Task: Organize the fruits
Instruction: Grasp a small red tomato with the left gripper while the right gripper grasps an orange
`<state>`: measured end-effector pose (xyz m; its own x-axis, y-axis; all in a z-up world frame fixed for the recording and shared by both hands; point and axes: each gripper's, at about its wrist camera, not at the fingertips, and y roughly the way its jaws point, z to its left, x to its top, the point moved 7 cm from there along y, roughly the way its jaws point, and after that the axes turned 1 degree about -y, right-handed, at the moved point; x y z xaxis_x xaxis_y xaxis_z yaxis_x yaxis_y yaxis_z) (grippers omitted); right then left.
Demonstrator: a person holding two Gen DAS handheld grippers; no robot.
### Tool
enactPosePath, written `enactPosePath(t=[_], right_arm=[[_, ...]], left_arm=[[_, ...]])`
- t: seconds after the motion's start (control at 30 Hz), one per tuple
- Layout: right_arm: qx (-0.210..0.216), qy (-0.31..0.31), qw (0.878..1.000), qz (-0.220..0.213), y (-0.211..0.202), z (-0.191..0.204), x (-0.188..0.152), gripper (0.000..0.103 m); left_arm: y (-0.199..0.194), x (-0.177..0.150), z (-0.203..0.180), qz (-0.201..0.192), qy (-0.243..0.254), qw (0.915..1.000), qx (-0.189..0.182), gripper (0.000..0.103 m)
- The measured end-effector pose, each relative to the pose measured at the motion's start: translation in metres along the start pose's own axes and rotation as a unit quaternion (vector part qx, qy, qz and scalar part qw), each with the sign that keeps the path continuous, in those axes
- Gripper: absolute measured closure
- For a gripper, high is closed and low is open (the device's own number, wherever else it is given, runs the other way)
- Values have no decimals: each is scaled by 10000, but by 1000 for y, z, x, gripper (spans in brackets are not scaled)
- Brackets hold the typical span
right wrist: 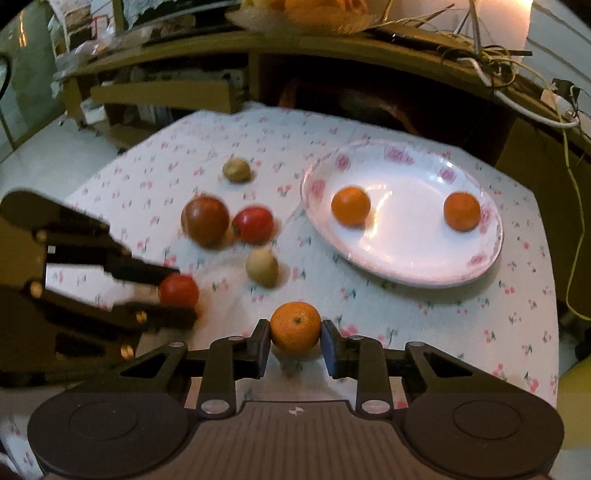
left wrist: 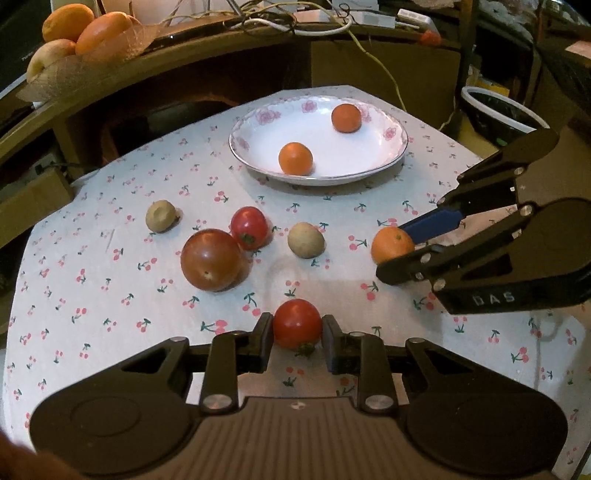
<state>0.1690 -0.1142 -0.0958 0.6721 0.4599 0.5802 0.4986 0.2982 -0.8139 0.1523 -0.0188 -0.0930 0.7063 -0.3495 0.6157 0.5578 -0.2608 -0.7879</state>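
fruits lie all over a table with a cherry cloth (left wrist: 110, 295), and two are already on the white plate (left wrist: 369, 170). the left gripper (left wrist: 297, 330) has its two fingers closed around a small red tomato (left wrist: 297, 323), one finger touching each side, down close to the cloth. the right gripper (right wrist: 295, 334) has its fingers closed around a little orange (right wrist: 295, 326) the same way, with one finger on each side, and the orange looks like it is right at the cloth. in the left view the right gripper (left wrist: 397, 245) comes in from the right side with that orange (left wrist: 392, 244) pinched in its tips. the plate has pink flowers on its rim and holds two small oranges, a near one (left wrist: 295, 158) and a far one (left wrist: 346, 117), well apart from each other. between the grippers and the plate sit more fruits: a big dark red tomato (left wrist: 211, 259) touching a smaller red tomato (left wrist: 249, 227), a pale tan round fruit (left wrist: 306, 240) near the middle, and another tan fruit (left wrist: 160, 215) off to the left by itself. the tan fruit in the middle lies between the left gripper and the plate. behind the table is a brown shelf (left wrist: 184, 55) with a bowl of big oranges (left wrist: 85, 33) and some white wires (left wrist: 321, 26). the right view is a bit blurry.
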Motion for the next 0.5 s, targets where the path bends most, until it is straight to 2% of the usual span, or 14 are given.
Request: enactPosePath(t=[0.1,0.17,0.27,0.33,0.5], right_arm=[[23,-94,9999,27,2,2,-3,72],[91,-57,9999,45,2,1,-2,70],[99,-13,9999,32,2,-2,-3,63],[125,13,9999,12,2,-3,-4,58],[118,22,9999,-22,3,-2,-2,53]], left_arm=[[0,0,0,-1,30,10000,23,65],[0,0,2,-2,39,10000,55,58],[1,-1,6,-4,-3,10000,57,53],[1,-1,7,-11,-18,10000,64,50],[2,-1,7,-34,12,10000,73,49]])
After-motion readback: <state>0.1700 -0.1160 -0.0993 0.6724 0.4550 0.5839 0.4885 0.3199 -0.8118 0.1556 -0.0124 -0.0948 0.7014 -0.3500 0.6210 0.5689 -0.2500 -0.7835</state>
